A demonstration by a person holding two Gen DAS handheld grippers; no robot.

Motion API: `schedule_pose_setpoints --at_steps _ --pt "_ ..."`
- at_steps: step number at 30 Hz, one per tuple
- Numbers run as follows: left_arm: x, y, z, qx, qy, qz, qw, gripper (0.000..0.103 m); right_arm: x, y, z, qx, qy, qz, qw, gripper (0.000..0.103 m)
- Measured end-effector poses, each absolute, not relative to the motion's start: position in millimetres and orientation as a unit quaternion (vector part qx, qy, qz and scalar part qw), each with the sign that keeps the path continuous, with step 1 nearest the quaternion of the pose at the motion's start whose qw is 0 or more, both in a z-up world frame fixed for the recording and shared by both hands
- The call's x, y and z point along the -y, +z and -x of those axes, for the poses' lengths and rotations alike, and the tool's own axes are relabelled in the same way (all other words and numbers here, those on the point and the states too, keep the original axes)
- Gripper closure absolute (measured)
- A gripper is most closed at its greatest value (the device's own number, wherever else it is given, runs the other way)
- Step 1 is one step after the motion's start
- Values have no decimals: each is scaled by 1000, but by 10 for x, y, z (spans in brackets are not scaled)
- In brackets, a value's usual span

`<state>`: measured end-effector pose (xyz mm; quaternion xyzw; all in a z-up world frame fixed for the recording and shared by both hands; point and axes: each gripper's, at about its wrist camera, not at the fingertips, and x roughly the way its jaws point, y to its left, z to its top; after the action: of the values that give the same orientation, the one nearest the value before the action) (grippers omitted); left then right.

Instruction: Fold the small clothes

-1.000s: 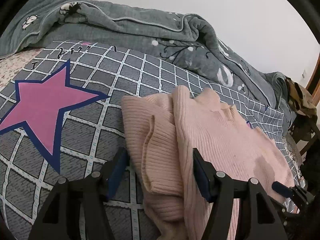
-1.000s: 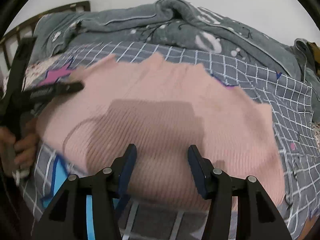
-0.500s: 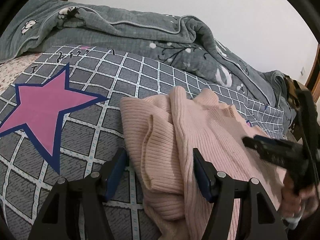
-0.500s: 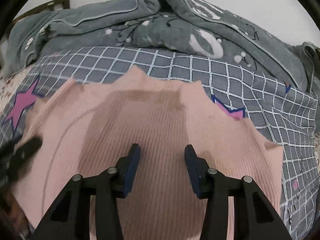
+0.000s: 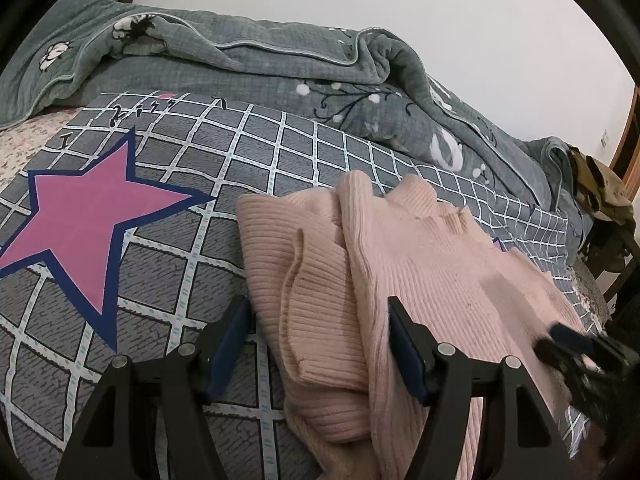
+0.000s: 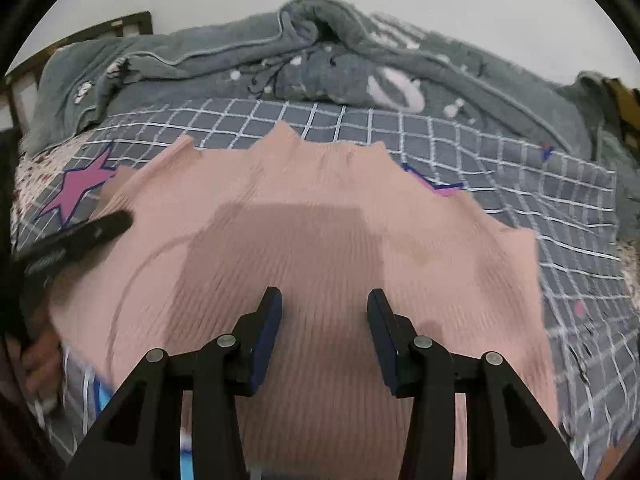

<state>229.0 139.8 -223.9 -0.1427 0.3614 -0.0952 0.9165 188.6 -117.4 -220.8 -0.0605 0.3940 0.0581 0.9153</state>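
Observation:
A pink ribbed sweater [image 5: 440, 272] lies on the checked bed sheet [image 5: 200, 240], its left sleeve folded in over the body. My left gripper [image 5: 318, 340] is open, its jaws astride the folded sleeve near the hem without pinching it. In the right wrist view the sweater [image 6: 320, 240] spreads wide, back up. My right gripper [image 6: 324, 320] hovers open over its lower middle with nothing between the pads. The right gripper [image 5: 560, 332] shows blurred at the sweater's right edge in the left wrist view. The left gripper [image 6: 116, 220] reaches in from the left, a hand behind it.
A bunched grey quilt [image 5: 240, 60] runs along the far side of the bed against a white wall. A pink star [image 5: 88, 216] is printed on the sheet left of the sweater. A chair with clothes [image 5: 600, 196] stands at the right. A dark headboard [image 6: 80, 36] is far left.
The right gripper swung out over the sweater's middle, then drew back to its near right edge, jaws a little narrower. The left gripper stayed astride the folded sleeve.

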Motion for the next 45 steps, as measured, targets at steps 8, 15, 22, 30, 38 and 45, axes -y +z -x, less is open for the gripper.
schedule_pose_setpoints --at_steps 8,15,22,30,38,45 --pt "-1427 -2192 -2182 -377 -130 161 903 34 1273 -2148 -1334 -379 77 39 921 59" --pt "-1397 -2177 -2040 -391 -160 191 886 34 1060 -2135 -1326 -331 75 81 937 59" --pt "-1341 -2188 -2146 -405 -147 194 882 34 1079 -2355 -1520 -342 26 88 935 59" --pt "-1410 -2164 -2317 -421 -113 230 870 77 1119 -2348 -1466 -345 50 91 933 58" --pt "-1292 -1718 -2256 -404 -102 264 870 83 1561 -1989 -910 -295 86 94 947 58" --pt "-742 -1135 -2175 -386 -122 254 878 83 2170 -1910 -664 -289 69 65 953 58"
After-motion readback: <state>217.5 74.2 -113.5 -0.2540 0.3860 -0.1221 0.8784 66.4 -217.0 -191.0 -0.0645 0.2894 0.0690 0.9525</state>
